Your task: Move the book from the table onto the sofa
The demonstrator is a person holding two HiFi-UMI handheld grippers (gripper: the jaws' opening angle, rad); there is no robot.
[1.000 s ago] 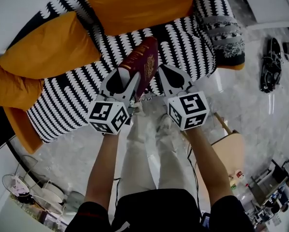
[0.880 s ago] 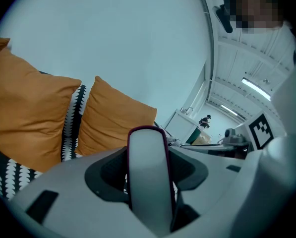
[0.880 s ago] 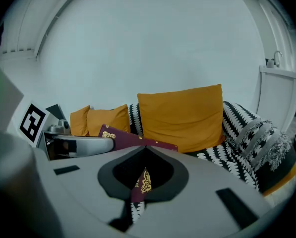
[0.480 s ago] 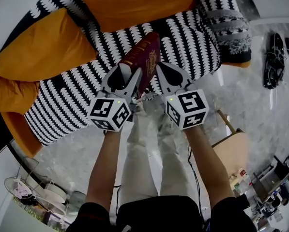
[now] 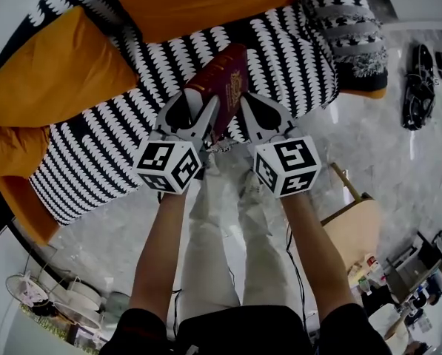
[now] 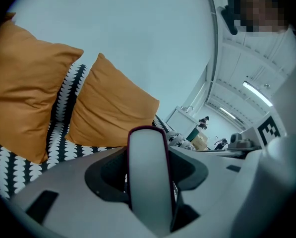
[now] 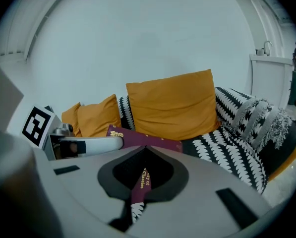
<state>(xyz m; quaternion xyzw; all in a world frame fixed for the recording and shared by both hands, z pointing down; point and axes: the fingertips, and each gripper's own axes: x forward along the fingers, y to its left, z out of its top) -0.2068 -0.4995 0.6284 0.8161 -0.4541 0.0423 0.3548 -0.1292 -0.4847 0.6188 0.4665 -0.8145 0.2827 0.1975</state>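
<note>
While both of my grippers are clamped on it, the thick maroon hardback book with gold lettering (image 5: 224, 87) hangs tilted above the front of the seat of the black-and-white patterned sofa (image 5: 102, 154). I cannot tell whether its far end touches the seat. The jaws of my left gripper (image 5: 197, 111) are held part-way apart by the whole block of pale pages, one jaw pressing on each cover. My right gripper (image 5: 249, 108) is pinched far narrower, on what looks like a single cover board at the book's near edge. Plump orange fabric cushions (image 5: 65, 65) lean against the sofa's back, beyond the book. A grey fringed throw (image 5: 350, 43) lies over the sofa's right arm.
</note>
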